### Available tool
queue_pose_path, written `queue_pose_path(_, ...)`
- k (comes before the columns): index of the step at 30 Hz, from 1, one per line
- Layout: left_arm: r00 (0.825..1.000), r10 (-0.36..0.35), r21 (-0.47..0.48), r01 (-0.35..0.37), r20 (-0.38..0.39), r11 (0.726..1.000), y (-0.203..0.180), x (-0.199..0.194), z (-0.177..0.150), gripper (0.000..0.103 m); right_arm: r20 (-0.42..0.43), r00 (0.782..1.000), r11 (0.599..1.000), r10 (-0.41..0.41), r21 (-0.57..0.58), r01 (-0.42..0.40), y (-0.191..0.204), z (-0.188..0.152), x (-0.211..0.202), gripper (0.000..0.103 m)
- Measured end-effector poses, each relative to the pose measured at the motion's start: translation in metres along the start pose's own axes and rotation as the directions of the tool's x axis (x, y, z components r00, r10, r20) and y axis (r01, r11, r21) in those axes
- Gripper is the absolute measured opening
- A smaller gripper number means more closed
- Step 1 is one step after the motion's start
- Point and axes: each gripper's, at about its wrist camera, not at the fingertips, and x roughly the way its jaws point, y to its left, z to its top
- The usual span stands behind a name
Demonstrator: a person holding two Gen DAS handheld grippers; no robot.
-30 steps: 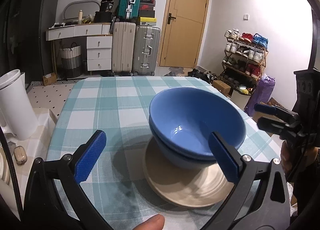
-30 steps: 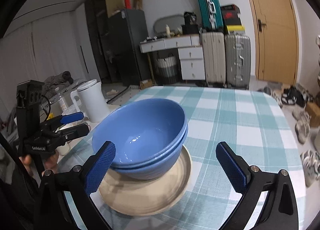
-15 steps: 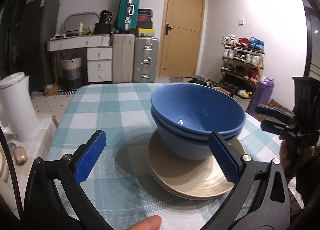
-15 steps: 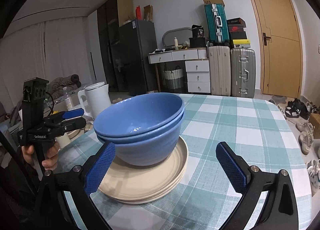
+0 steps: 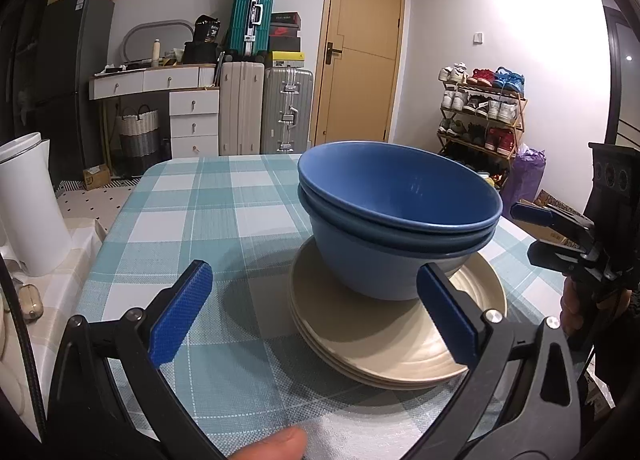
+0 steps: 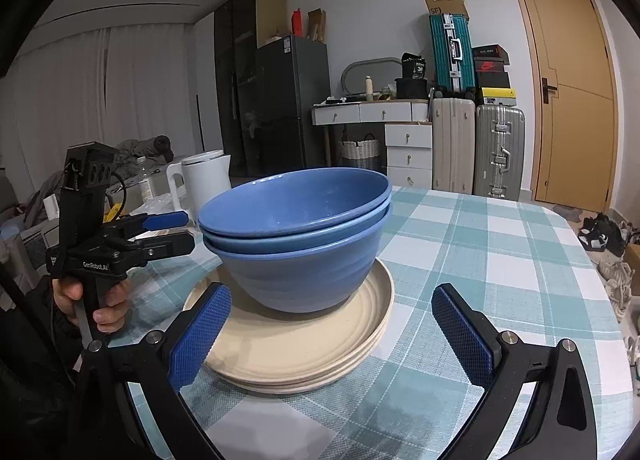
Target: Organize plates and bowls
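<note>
Nested blue bowls (image 5: pixel 396 220) (image 6: pixel 296 236) stand on a stack of cream plates (image 5: pixel 396 336) (image 6: pixel 296 344) on the checked tablecloth. My left gripper (image 5: pixel 316 316) is open, low over the cloth, its right blue pad just in front of the bowls and plates, nothing between the fingers. My right gripper (image 6: pixel 330 334) is open too, with the plate stack's near edge between its pads, untouched. Each gripper also shows in the other view, held by a hand: the right gripper (image 5: pixel 560 236) at the right edge, the left gripper (image 6: pixel 164 230) at the left.
A white kettle (image 5: pixel 28 204) (image 6: pixel 206 176) stands on a side surface left of the table (image 5: pixel 240 196). Suitcases, drawers, a door and a shoe rack (image 5: pixel 480 116) are across the room. A fingertip (image 5: pixel 272 446) shows at the bottom edge.
Both cameras have dropped lower and come closer, so the bowls and plates are now seen more from the side. Both grippers stay open; the stack has not moved.
</note>
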Motion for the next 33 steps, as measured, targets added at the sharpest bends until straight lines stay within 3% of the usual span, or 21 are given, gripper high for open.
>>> queue_pose_path(33, 1.0, -0.019, -0.008, 0.019, 0.009, 1.0, 0.0081, 0.0045, -0.0051, 0.102, 0.033, 0.999, 1.0, 0.011, -0.004, -0.01, 0.0028, -0.0011, -0.0085, 0.102)
